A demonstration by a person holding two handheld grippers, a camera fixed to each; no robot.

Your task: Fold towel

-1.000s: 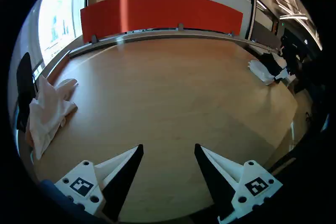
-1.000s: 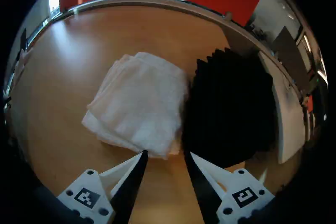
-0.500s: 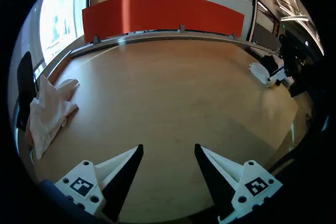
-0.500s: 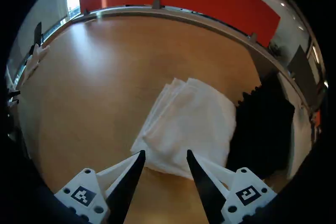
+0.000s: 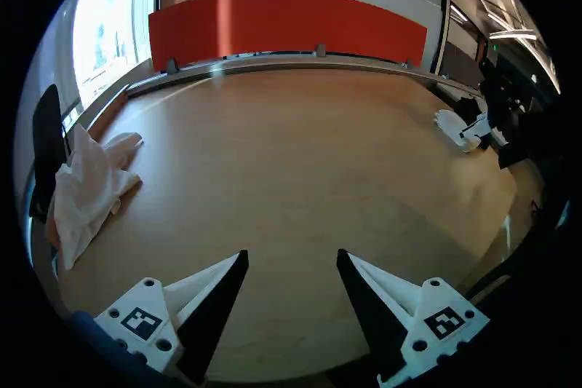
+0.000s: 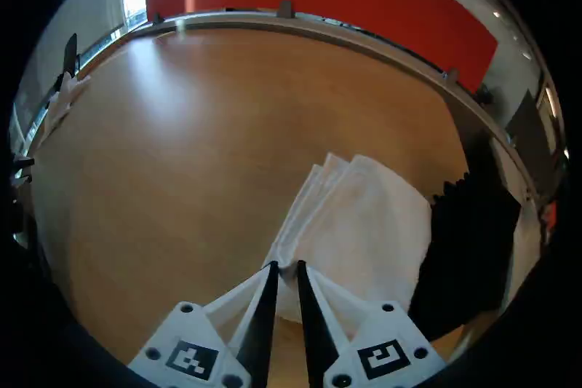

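The folded towel (image 6: 364, 235) is lying on the desk (image 6: 182, 133) just ahead of the right gripper (image 6: 286, 266), whose fingers are being clenched on its near edge; every layer should be caught. The left gripper (image 5: 292, 252) is being held with fingers released.

Open tabletop (image 5: 305, 155) runs between crumpled cloth (image 5: 84, 191) and folded towel (image 6: 364, 242), black object (image 6: 469, 250) flanking the towel.

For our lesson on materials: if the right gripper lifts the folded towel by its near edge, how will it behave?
Probably floppy: the towel is stacked soft layers, fanned at the far corner, so they would likely sag apart. Likely light: the right gripper pinches just one thin edge.
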